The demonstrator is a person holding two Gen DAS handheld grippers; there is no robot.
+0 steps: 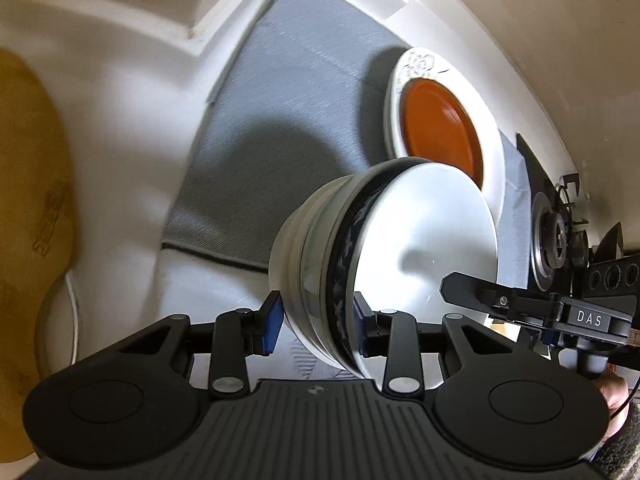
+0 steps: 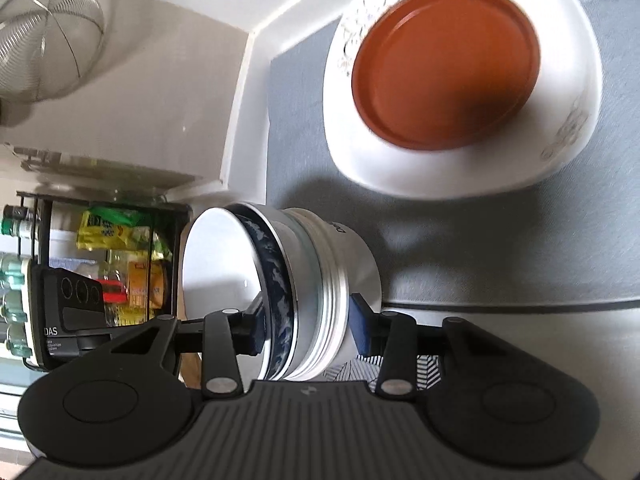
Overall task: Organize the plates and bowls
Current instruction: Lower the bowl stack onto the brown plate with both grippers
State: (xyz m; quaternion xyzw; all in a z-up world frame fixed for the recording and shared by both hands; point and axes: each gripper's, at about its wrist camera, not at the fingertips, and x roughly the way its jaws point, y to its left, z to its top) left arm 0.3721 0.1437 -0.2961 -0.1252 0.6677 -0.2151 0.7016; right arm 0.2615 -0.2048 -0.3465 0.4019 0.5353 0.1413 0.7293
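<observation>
Left tongs [image 1: 318,322] are gripping the stack of bowls [image 1: 384,256] at its rim — one blue pad pressing the outer wall, the other sitting inside the top bowl. Right tongs [image 2: 306,326] are clamping the same stack [image 2: 280,292] from the opposite side, one pad inside the white interior, one against the ribbed outer wall. The jaws of both are standing at a middling width, filled by the bowl walls.

The stack is tilting on its side in both views, carried between the two tongs, its shadow falling on the grey mat [image 1: 280,120]. The top bowl is showing a dark blue patterned band around its rim; the lower bowls are looking white and clear.

Beyond the stack, an orange plate [image 2: 446,66] is lying inside a white square dish [image 2: 400,172] with a floral edge, on the mat, apart from the bowls. The mat is covering part of the white surface [image 1: 132,128].

A stove burner [image 1: 554,236] is showing at the right edge of the left view; a wire strainer [image 2: 48,40] and a rack of bottles and packets [image 2: 120,256] are sitting at the left of the right view.
</observation>
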